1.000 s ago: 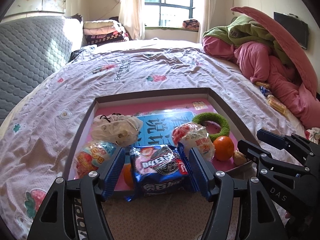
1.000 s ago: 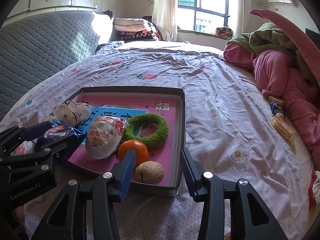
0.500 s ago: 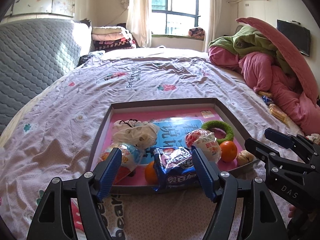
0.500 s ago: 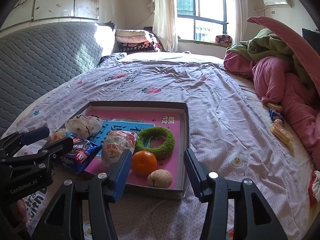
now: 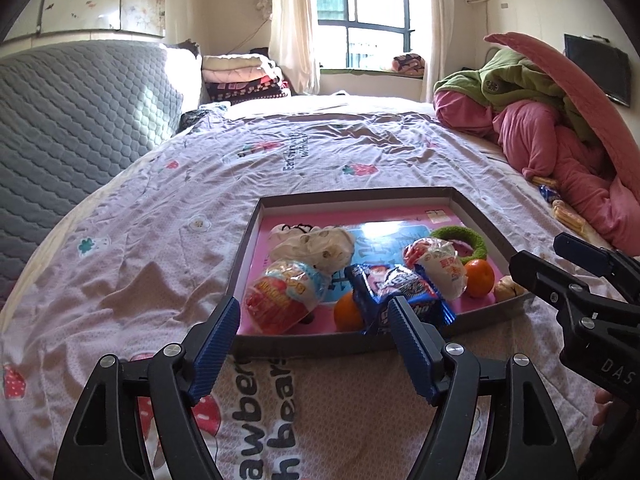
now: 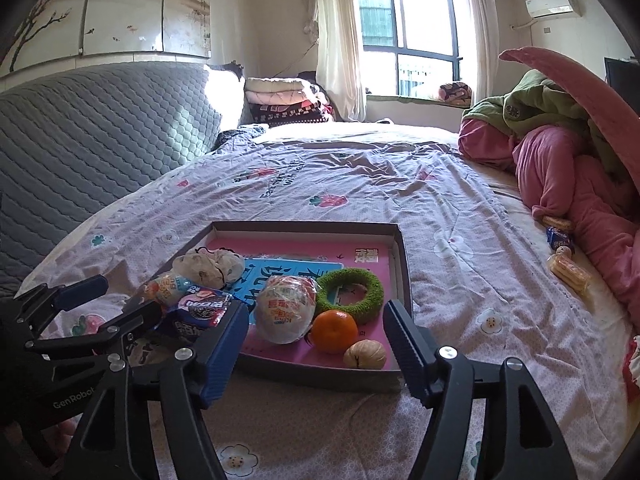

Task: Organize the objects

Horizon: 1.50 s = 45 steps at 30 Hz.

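A shallow grey tray (image 5: 249, 240) with a pink floor lies on the bedspread. It holds a blue cookie packet (image 5: 404, 286), two wrapped snack balls (image 5: 284, 296) (image 6: 286, 308), a white crumpled bag (image 5: 312, 242), a green ring (image 6: 350, 290), two oranges (image 6: 334, 330) (image 5: 346, 312) and a walnut (image 6: 365, 354). My left gripper (image 5: 312, 312) hovers just short of the tray's near edge. Its jaws are opening, with nothing between them. My right gripper (image 6: 316, 316) hangs before the tray's near right corner. It is opening too, and its pads touch nothing.
Loose snack packets (image 6: 568, 270) lie on the bed at the right, beside a heap of pink and green bedding (image 6: 560, 160). A grey quilted headboard (image 6: 100, 140) runs along the left. Folded blankets (image 6: 280, 100) are stacked at the far end under the window.
Both grippers have drawn back and up from the tray with their jaws spreading. The cookie packet that sat between the left fingers now lies free in the tray.
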Tool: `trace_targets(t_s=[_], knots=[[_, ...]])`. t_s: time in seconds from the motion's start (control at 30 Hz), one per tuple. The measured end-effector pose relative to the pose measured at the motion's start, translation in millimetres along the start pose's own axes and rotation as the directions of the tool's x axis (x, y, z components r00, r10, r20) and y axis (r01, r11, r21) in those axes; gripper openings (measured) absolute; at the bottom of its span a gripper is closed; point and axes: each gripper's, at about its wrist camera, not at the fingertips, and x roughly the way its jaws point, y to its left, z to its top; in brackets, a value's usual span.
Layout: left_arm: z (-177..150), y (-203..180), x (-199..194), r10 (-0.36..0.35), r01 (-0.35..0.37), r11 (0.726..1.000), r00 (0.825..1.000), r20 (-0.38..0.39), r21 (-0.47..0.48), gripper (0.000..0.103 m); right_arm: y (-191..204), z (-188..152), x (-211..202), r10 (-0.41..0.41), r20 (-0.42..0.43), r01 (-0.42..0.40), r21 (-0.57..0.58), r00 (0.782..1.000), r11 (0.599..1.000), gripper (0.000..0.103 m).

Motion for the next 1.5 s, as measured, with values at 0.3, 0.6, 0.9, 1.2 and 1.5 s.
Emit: trace_targets(t_s=[0.3,0.6,0.9,1.2,1.5], knots=[[-9,18,-9,0.024,-0.024,0.997,1.000,-0.001,-0.069,0.077,19,-5,-6,-0.004,0.027,0.004,-0.034,1.000,0.999,0.083],[-24,22,-6,0.053,-0.055,0.995,0.998,-0.027,-0.083,0.077,23,-17,-6,-0.009,0.021,0.010,-0.046,1.000,0.999,0.084],[-40,29,0,0.063,-0.071,0.990,0.996,-0.065,-0.119,0.077,22,-28,-9,-0.018,0.009,0.018,-0.035,1.000,0.999,0.084],[-49,28,3,0.051,-0.061,0.992,0.995,-0.083,-0.112,0.077,22,-37,-11,-0.029,0.011,0.029,-0.039,1.000,0.999,0.085],[-58,22,3,0.050,-0.059,0.995,0.994,-0.096,-0.084,0.077,22,-48,-10,-0.032,-0.005,0.031,-0.030,0.999,0.999,0.085]])
